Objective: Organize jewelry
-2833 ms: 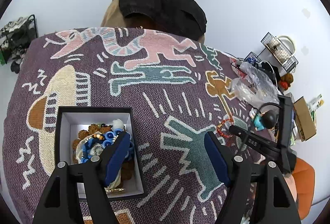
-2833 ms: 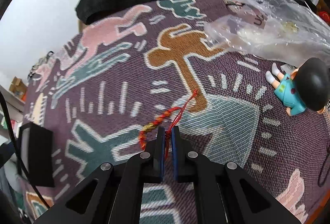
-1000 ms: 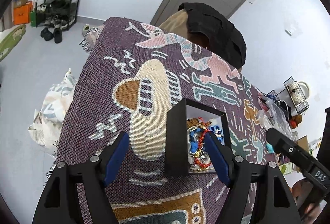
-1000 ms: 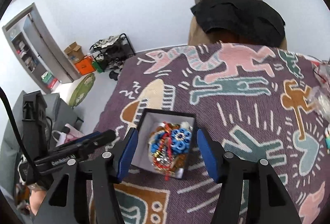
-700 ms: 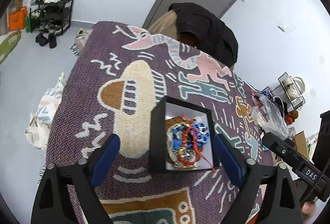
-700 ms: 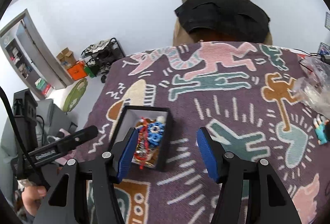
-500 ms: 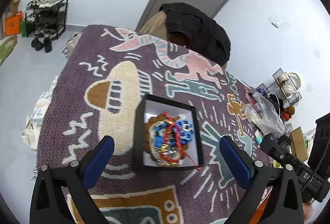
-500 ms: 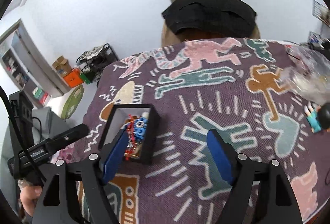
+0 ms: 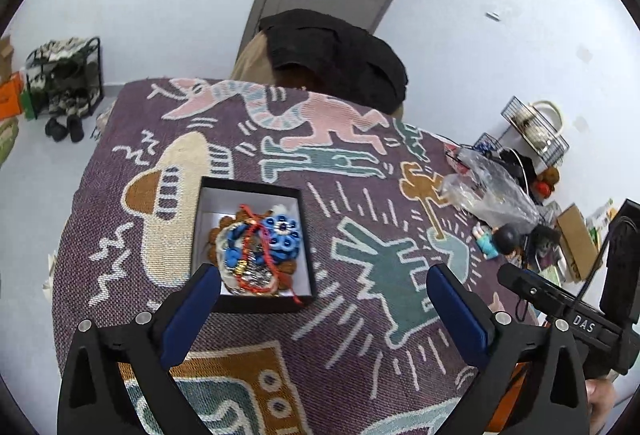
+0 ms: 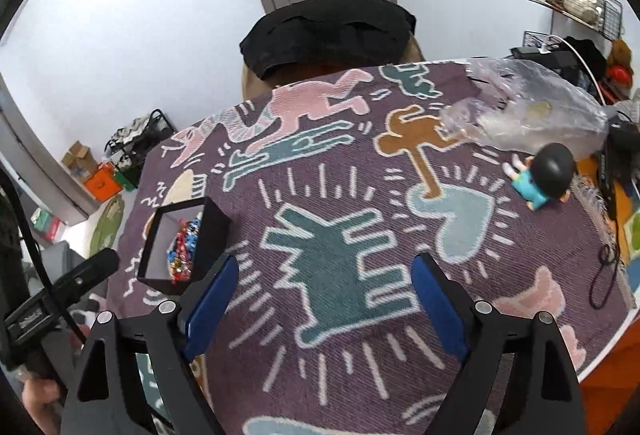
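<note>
At ten o'clock from the wide-open, empty right gripper [image 10: 324,299], the black box [image 10: 214,235] collects jewelry [image 9: 260,251]; left gripper [image 9: 322,301] likewise spread, empty.

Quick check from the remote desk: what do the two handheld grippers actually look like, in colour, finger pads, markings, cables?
Both the left gripper and the right gripper have matte black angular frames with silver screw heads and blue pads on the fingers. The right one's body bears white "DAS" lettering and a thin black cable.
</note>
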The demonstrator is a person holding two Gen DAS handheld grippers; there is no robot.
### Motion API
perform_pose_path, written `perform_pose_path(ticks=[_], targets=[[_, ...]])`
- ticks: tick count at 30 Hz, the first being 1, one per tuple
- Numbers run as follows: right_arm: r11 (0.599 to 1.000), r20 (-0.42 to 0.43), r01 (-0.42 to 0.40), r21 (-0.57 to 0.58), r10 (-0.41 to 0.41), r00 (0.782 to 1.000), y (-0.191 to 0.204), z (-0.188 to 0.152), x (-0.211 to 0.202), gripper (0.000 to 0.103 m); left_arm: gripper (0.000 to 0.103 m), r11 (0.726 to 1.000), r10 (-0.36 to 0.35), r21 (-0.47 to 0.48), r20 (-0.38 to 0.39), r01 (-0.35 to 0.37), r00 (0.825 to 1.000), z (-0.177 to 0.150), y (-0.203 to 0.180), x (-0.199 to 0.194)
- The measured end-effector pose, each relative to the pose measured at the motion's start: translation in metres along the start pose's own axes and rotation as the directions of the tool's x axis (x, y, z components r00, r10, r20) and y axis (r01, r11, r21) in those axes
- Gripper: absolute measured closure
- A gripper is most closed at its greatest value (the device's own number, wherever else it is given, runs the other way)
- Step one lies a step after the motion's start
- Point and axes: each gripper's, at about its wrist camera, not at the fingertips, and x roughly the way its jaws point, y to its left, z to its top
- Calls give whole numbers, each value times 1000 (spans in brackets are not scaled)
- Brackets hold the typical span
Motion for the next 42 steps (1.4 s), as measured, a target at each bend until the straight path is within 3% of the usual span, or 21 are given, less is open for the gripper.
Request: perform_pose_path(ticks=[9,16,25,35,40,42], targets=[[999,37,17,-29,-16,999,-13,-22,-27,15,0,994,33,104,42,-37,999,-20,-42,-23],[991,62,52,-125,-45,997,-6,-45,-49,15,0,986,89,130,107,-103,990,-41,-52,-44],[978,80,33,-207,-16,997,2,-76,-74,15,0,978,94,174,135,-117,986,-72,-58,-66],[984,154,15,-178,13,988,-18,-103,-100,15,0,957,122,226,249,-181,961,-99,-54,-94],[989,180,-32,-143,58,982,-28,-101,-104,15,0,962,84,227,280,-151,956,-104,-54,-102],[988,215,-16,-155,49,975,-28,-103,-105,15,0,964,78,224,281,-145,957,-104,-53,-101]])
